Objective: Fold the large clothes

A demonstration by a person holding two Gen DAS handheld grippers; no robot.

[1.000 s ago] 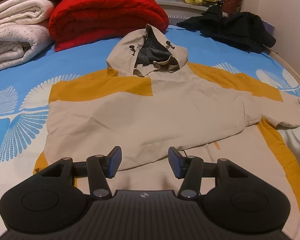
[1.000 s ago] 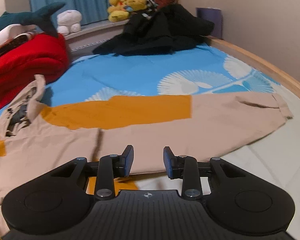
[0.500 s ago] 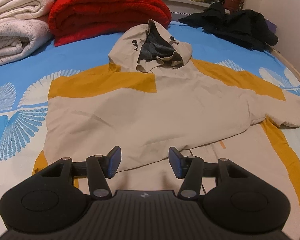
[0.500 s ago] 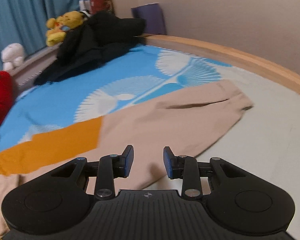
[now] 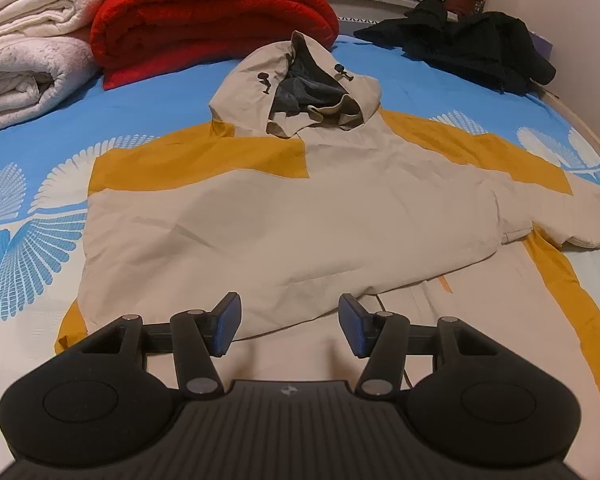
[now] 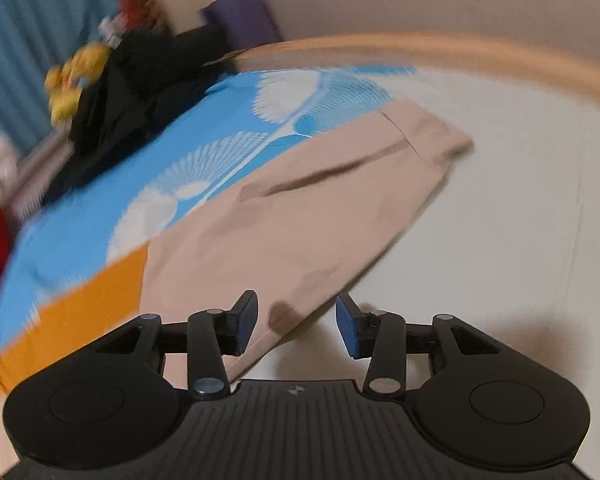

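so the jacket looks part-folded at frame centre, its blurred right sleeve seemingly unfolded, both grippers gaping empty.

Beige-and-mustard hooded jacket lies flat on the bed, sleeve outstretched.

A: What do the two tools look like?

B: The left gripper is matte black, with a ribbed centre plate carrying a small round emblem and a rounded housing with a shallow disc on each side.

A: And the linkages?

B: Black bars pinned with silver round-head screws. The pads are faced in blue.

A: The right gripper?

B: Same build: black shell, ribbed plate, emblem, silver screws, blue-faced pads.
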